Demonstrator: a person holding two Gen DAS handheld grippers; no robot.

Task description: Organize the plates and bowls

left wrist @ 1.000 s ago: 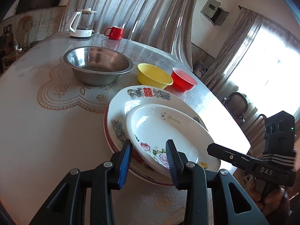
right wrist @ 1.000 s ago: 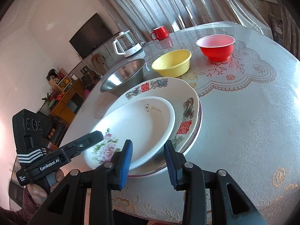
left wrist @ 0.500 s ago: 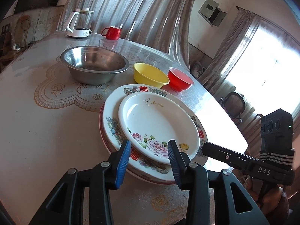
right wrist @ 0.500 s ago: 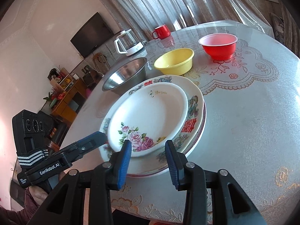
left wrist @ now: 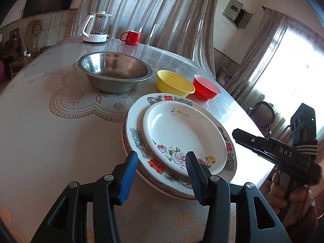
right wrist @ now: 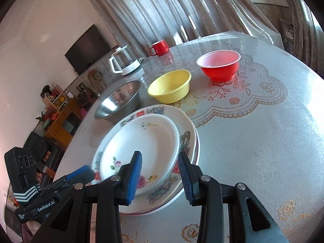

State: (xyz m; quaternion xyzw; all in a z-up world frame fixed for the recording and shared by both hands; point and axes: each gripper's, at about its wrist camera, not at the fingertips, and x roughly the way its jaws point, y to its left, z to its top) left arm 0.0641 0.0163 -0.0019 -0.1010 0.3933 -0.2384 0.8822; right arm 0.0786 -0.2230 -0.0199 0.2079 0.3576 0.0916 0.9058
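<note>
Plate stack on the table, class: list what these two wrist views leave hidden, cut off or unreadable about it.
- How many plates lie under the rose plate: both views show only stacked rims.
- Near rim of the stack: covered by the opening left tool in the left view and the right tool in the right.
- Gold lettering on the rose plate: too small to read for certain.
- Bare top of the table beneath the stack: hidden.

Setting: a home living or dining room. Round table under a lace-print cover, draped curtains, wall-mounted TV, wooden cabinet with ornaments. Kettle and mug stand on the table.
</note>
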